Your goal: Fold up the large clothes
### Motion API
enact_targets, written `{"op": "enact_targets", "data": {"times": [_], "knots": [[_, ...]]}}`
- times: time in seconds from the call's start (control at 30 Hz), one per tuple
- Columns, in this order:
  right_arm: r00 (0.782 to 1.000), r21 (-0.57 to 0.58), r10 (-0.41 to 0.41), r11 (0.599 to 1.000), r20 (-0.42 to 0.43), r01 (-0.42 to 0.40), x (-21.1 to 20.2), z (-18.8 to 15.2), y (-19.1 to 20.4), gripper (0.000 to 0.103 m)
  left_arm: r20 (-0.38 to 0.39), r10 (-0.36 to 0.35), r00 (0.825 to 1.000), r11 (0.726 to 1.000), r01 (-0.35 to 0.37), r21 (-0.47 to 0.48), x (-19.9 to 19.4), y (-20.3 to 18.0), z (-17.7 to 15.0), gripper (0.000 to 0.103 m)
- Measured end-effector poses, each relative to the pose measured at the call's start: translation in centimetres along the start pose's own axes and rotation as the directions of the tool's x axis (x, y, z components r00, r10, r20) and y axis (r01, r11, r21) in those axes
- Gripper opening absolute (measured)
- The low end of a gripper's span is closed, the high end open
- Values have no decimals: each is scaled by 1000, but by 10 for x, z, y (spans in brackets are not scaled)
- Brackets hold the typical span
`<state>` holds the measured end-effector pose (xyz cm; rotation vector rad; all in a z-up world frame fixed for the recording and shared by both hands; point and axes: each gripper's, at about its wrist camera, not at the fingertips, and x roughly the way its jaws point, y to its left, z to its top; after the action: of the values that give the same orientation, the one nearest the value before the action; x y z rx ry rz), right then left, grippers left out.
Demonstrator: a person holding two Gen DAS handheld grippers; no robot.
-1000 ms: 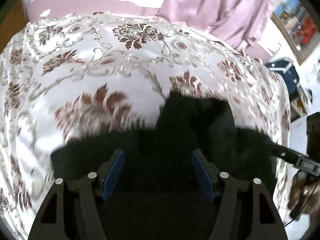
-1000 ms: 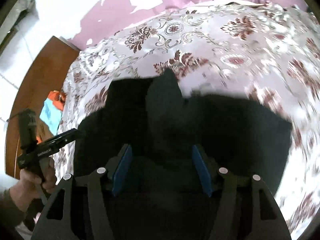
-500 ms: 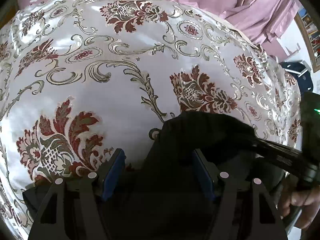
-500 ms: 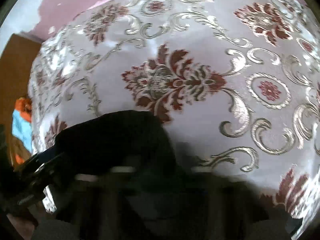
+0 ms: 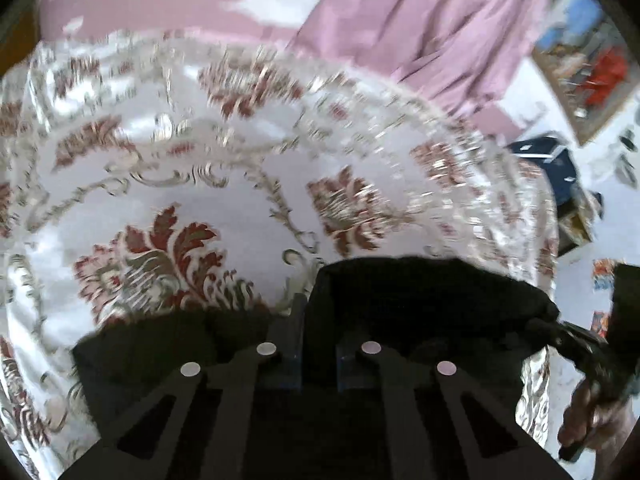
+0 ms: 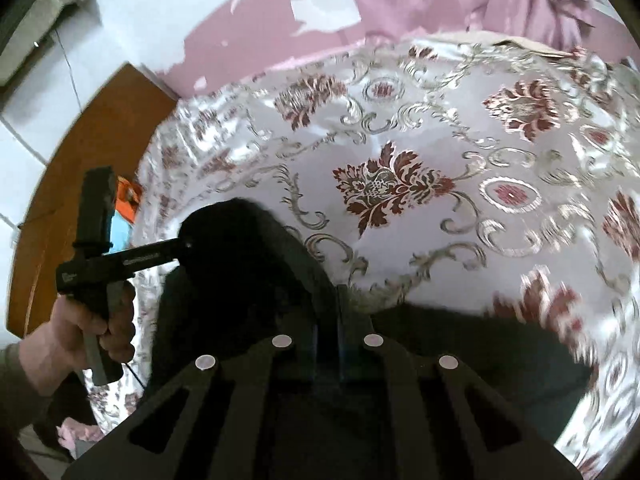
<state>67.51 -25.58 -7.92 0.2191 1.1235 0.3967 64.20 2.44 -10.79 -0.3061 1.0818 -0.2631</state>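
A black garment (image 5: 420,292) lies on a white satin bedspread (image 5: 224,196) with red and gold flowers. In the left wrist view my left gripper (image 5: 319,332) has its jaws closing to a thin gap, pinching a raised fold of the black cloth. My right gripper (image 6: 338,320) is likewise closing tight on the garment (image 6: 248,256) at its near edge. The cloth is lifted into a taut ridge between the two grippers. In the right wrist view the left gripper (image 6: 182,246) shows at the left, held by a hand (image 6: 80,328).
The bedspread (image 6: 460,152) stretches far ahead of both grippers. A pink curtain (image 5: 420,28) hangs behind the bed. A brown wooden board (image 6: 80,168) stands past the bed's left edge, and a dark blue box (image 5: 552,168) sits on the floor at the right.
Both grippers went from wide open over the garment to shut on it. They dipped close to the bed, then rose, drawing the black cloth up.
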Motion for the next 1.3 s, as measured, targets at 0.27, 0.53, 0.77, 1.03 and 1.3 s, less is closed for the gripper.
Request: {"op": "enact_targets", "data": {"times": [0.27, 0.53, 0.77, 1.03, 1.3], "knots": [[993, -27, 7, 1000, 116, -4, -71, -97, 14, 6, 204, 6, 979, 981, -45, 187, -88, -34, -119, 9], [988, -78, -71, 994, 139, 82, -35, -187, -5, 6, 155, 165, 974, 888, -215, 407, -25, -29, -209, 8], [976, -257, -177, 945, 125, 204, -7, -211, -2, 6, 156, 194, 968, 869, -244, 431, -26, -30, -227, 8], [973, -284, -211, 932, 89, 228, -24, -208, 9, 10, 136, 227, 964, 860, -264, 437, -21, -27, -238, 8], [972, -149, -147, 973, 183, 175, -79, -189, 26, 22, 147, 231, 962, 856, -273, 438, -14, -28, -237, 8]]}}
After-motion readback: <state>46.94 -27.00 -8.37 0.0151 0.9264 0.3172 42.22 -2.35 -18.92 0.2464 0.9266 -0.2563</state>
